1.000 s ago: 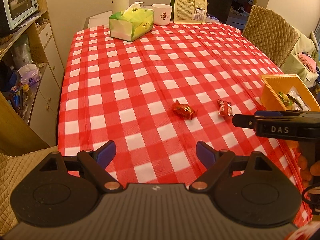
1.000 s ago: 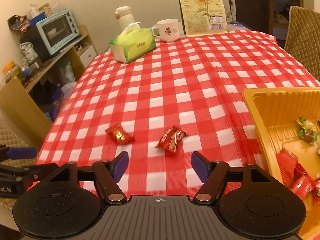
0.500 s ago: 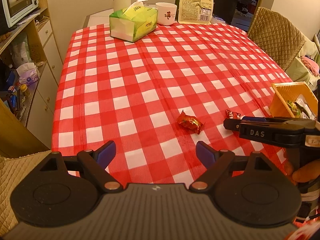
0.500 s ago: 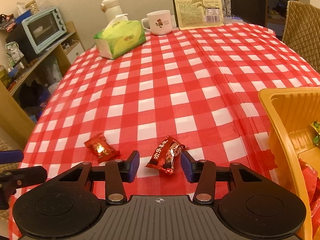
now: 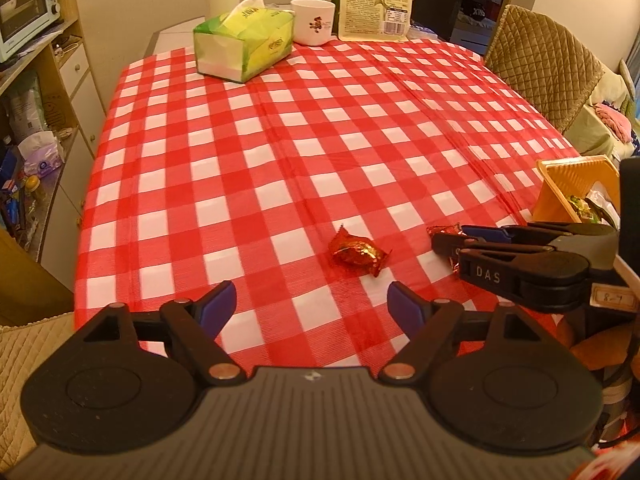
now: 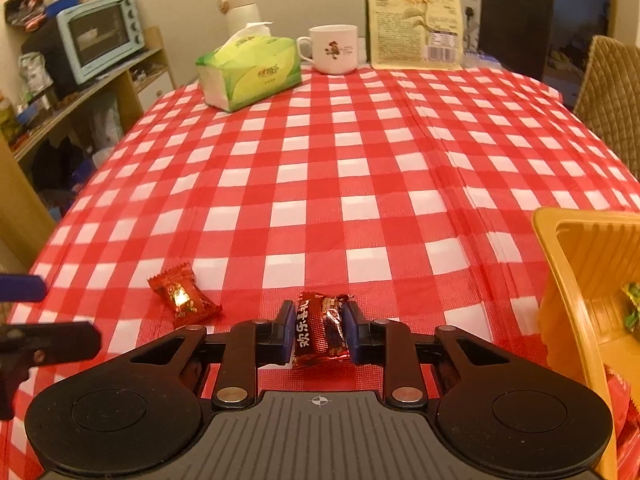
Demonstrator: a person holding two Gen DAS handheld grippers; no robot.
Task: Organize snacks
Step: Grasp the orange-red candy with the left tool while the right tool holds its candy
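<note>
Snacks: 2 wrapped candies on the checked tablecloth (image 6: pixel 320 184). Dark red candy (image 6: pixel 320 330), bottom centre of the right wrist view, clamped between the pads of the right gripper (image 6: pixel 319 330). Red foil candy (image 5: pixel 357 252), centre of the left wrist view, lies loose ahead of the left gripper (image 5: pixel 312 306), whose wide jaws are closing on nothing. Yellow tray (image 6: pixel 576 280), right edge, holds more sweets. Tissue pack (image 6: pixel 250 72) and mug (image 6: pixel 334 54), upper centre.

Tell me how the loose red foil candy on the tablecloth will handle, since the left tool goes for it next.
The red foil candy looks small and probably light. Its crinkled, glossy wrapper may slip or crumple between the left tool's closing pads. The twisted ends look floppy, so gripping the plump middle seems safer. Lying flat on the tablecloth, it seems unlikely to roll.
</note>
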